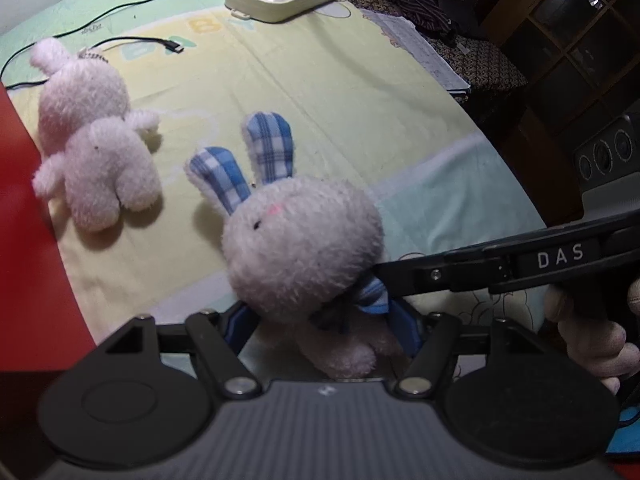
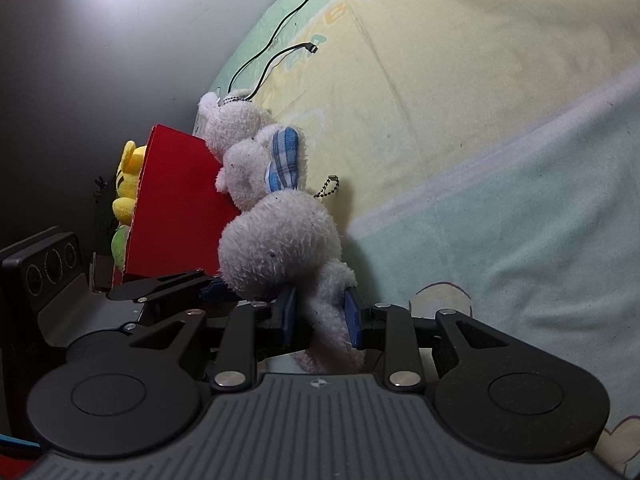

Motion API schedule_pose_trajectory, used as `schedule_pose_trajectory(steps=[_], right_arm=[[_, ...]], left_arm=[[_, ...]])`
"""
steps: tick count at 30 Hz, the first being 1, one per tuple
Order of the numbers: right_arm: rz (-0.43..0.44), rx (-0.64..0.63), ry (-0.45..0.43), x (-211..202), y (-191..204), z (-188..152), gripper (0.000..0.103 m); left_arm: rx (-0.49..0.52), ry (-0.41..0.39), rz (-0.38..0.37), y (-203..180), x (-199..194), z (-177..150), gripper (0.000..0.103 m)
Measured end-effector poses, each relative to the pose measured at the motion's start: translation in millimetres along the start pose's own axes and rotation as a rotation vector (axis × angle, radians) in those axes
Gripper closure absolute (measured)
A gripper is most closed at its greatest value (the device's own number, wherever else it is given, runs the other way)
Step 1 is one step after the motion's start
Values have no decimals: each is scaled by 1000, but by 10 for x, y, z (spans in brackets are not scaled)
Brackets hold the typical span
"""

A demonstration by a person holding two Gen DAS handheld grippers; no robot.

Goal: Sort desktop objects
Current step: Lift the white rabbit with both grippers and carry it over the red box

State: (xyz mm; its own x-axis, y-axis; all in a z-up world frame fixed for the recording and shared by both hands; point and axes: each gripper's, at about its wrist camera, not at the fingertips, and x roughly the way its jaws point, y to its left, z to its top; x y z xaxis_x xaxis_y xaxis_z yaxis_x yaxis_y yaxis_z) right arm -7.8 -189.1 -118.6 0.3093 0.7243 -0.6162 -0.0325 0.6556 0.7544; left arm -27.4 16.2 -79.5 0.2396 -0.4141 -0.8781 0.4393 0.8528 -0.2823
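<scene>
Rabbit (image 1: 300,240) with checked blue ears sits between both pairs of jaws, the left gripper (image 1: 320,320) and right gripper (image 2: 320,316) each narrowed on its body, head pointing ahead, red box (image 2: 176,200) just left of them.

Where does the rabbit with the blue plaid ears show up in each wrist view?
Left wrist: the plaid-eared rabbit fills the lower centre, ears pointing up, body between the left gripper fingers.
Right wrist: the same rabbit sits centre-left, ears up, lower body between the blue pads of the right gripper.
Shared landmark: the red box, left of the rabbit in both views.
</scene>
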Motion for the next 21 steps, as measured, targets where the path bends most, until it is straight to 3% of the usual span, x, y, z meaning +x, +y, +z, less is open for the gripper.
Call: schedule_pose_trajectory(steps=[8,21], right_arm=[[74,-82,-62,-105,259,-11,75],[178,-165,-248,-180,1049,-190,75]], left_arm=[[75,-109,89,-177,-380,-54,34],[192,-330,141,-25,-1276,-195,33]])
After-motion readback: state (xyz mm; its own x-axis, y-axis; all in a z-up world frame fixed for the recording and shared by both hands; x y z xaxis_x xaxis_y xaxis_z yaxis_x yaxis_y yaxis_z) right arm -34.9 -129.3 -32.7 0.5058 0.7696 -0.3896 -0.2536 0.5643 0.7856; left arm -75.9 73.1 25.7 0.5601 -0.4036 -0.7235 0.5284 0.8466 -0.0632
